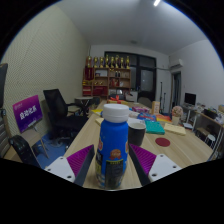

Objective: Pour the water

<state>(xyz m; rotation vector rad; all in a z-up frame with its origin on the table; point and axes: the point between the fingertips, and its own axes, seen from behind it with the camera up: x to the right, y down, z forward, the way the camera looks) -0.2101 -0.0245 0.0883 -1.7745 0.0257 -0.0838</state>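
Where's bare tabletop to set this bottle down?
The bottle stands between the gripper fingers. Bare wood lies right of the dark cup, before the red coaster. Farther along, around the teal item, the table is crowded.

Bottle (113,145) label unreadable, its base hidden between the fingers, far shelf (108,75) items too small to identify

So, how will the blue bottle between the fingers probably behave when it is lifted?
The blue bottle is tall and narrow, so it may tip if nudged high. Its label looks smooth, perhaps slippery against the gripper pads. Its weight cannot be judged; the contents are hidden.
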